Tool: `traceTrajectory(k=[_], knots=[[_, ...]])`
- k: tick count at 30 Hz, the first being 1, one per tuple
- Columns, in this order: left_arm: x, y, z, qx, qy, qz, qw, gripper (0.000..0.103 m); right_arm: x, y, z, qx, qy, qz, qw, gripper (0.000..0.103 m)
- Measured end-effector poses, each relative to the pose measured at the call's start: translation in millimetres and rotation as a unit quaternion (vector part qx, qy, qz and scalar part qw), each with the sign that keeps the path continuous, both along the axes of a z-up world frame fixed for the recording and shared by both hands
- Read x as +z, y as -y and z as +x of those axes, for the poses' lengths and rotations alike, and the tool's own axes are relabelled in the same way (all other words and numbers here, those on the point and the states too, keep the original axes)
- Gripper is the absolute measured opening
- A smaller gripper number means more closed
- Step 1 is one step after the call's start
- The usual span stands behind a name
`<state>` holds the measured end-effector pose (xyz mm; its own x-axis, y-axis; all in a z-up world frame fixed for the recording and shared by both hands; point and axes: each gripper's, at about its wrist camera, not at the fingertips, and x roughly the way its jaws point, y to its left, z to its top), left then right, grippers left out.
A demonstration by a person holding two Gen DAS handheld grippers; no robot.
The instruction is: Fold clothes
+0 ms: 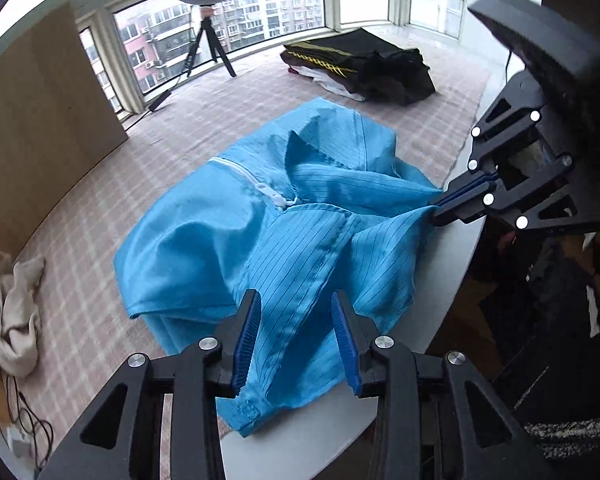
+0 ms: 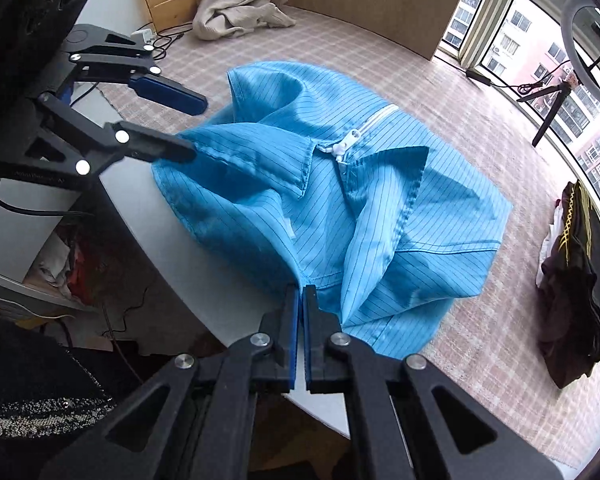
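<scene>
At the bottom of the left wrist view we list the left gripper, its blue pads parted, blue cloth lying between them; whether either pad touches it we cannot tell. At the bottom of the right wrist view, the right gripper is clenched on an edge of the blue jacket. The jacket (pinstriped, white zipper) lies crumpled mid-frame on the checked mat, draped over the table's near edge. Further out: a beige garment upper left, a dark folded pile at right.
</scene>
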<state>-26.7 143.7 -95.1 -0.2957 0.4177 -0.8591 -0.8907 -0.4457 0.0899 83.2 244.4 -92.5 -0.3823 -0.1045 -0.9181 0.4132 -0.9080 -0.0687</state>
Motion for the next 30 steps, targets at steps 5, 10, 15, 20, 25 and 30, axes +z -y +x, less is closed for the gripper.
traceTrajectory(k=[5,10,15,20,25,30], knots=[[-7.0,-14.2,-38.7,0.019,0.065,0.017,0.9976,0.001,-3.0,0.7,4.6,-0.002,-0.019,0.002,1.0,0.002],[29.9,43.3,-87.7,0.121,0.106,0.156,0.9746,0.001,-2.7,-5.9,13.4,-0.034,-0.046,0.011,0.998,0.001],[8.2,77.6,-110.3,0.178,0.155,0.188,0.9534,0.001,-19.4,-10.7,20.1,-0.062,-0.041,0.018,0.997,0.001],[-4.3,69.9,-88.3,0.169,0.162,0.144,0.9614,0.013,-28.5,12.8,23.4,-0.035,0.002,0.034,0.999,0.002],[16.8,100.4,-61.2,0.2,0.137,0.169,0.9553,0.042,12.4,23.7,30.2,-0.017,-0.012,0.01,1.0,0.029],[-1.3,108.7,-45.9,0.215,0.176,0.177,0.9442,0.045,22.9,43.4,15.6,0.025,-0.031,0.012,0.999,0.05]])
